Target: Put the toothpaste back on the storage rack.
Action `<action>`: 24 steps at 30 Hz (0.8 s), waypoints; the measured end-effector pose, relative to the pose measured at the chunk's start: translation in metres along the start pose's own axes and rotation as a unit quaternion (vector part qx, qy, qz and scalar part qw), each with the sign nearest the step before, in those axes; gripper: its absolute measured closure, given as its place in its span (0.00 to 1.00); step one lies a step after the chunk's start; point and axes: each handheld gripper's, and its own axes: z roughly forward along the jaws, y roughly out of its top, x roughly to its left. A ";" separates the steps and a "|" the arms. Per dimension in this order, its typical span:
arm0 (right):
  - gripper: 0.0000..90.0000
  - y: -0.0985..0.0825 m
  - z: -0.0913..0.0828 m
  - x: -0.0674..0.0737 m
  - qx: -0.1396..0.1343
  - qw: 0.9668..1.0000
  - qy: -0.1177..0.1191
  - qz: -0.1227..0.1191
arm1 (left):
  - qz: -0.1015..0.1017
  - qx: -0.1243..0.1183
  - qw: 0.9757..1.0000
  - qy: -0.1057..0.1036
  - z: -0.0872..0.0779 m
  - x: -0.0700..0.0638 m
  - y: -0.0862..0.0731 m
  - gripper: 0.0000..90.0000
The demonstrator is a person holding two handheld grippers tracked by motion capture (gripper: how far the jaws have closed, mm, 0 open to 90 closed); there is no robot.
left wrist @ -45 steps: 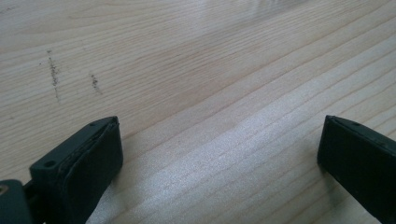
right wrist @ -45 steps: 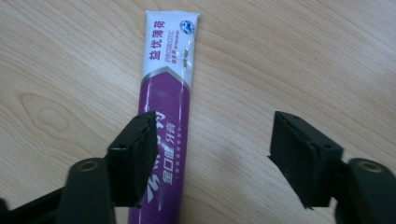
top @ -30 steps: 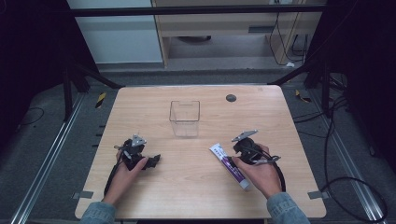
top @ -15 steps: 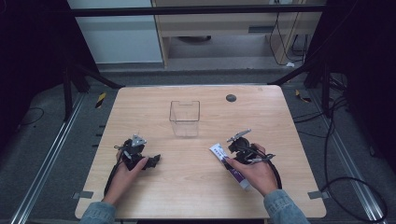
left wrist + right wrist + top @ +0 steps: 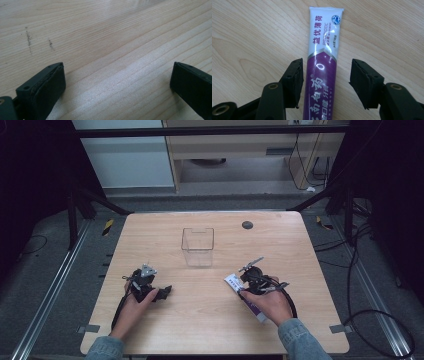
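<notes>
Clear box [image 5: 198, 246] mid-table [image 5: 300, 250]; tube [image 5: 246, 296] right-front.

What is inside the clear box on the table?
The clear box looks empty: wood of the table shows through its walls. A small item on its floor would be too small to rule out.

A wooden table [image 5: 150, 235] stands on a grey floor [image 5: 150, 202]. Near its far edge is a small dark round spot [image 5: 247, 225]. The left gripper view shows little dark marks [image 5: 28, 40] on the wood. A yellow and black strip [image 5: 107, 227] lies on the floor beside the table's far left corner. Black cables [image 5: 370, 315] curl on the floor to the right. A wooden shelf [image 5: 240, 150] stands at the back.
</notes>
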 end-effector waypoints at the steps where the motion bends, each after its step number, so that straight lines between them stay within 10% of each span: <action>1: 0.48 0.001 0.001 0.001 0.002 1.000 0.002 0.007 | 0.000 0.000 1.000 0.000 0.000 0.000 0.000 0.00; 24: 0.48 0.015 0.027 0.003 0.037 0.999 0.006 0.020 | 0.000 0.000 1.000 0.000 0.000 0.000 0.000 0.00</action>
